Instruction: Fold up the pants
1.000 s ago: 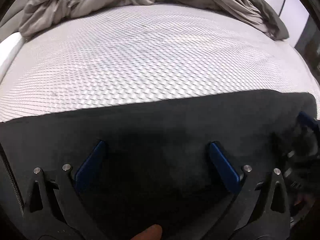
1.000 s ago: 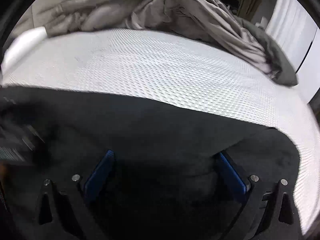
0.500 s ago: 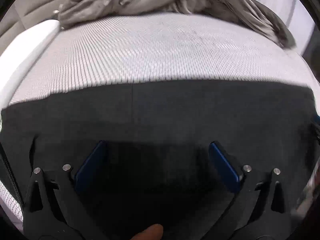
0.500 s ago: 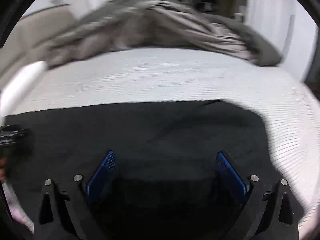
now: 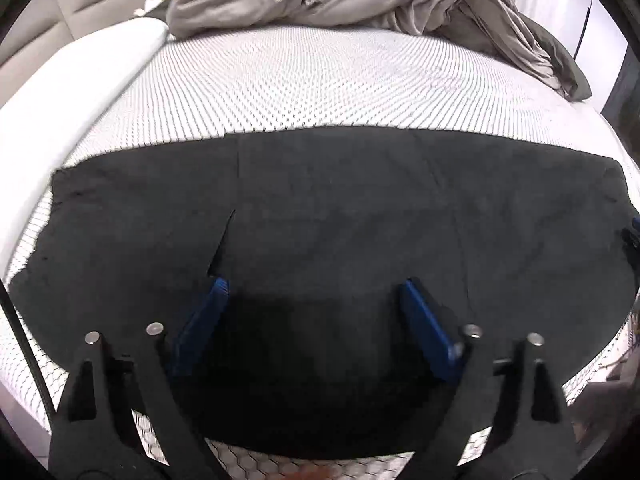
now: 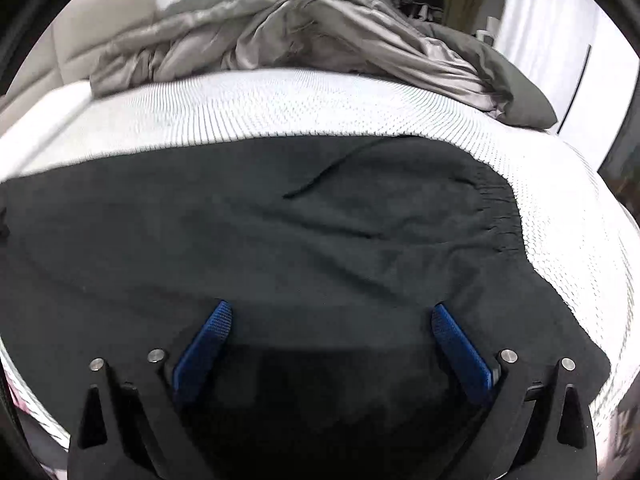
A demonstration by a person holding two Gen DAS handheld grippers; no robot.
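Already the black pants (image 5: 340, 232) lie flat across the near part of the mattress (image 5: 320, 88), stretched as 1 long dark band: the elastic waistband (image 6: 500, 216) sits at the right end in the right wrist view, the leg end (image 5: 60, 192) at the left in the left wrist view. They look halved lengthwise, though that is only a judgement.

Both tools hang above the cloth with nothing between the pads. The left gripper (image 5: 312, 312) stands spread, its jaws having just been closing a little over bare fabric; the right gripper (image 6: 332, 332) is spread wide as well.

To fold well, I would pinch all layers at 1 end, close to the corners, lift only enough to clear the cloth, and carry that end over until the edges line up.

Room is good beyond the pants, where bare mattress runs up to the heaped grey duvet (image 5: 360, 0). The near edge is tight: the pants come close to the mattress border.
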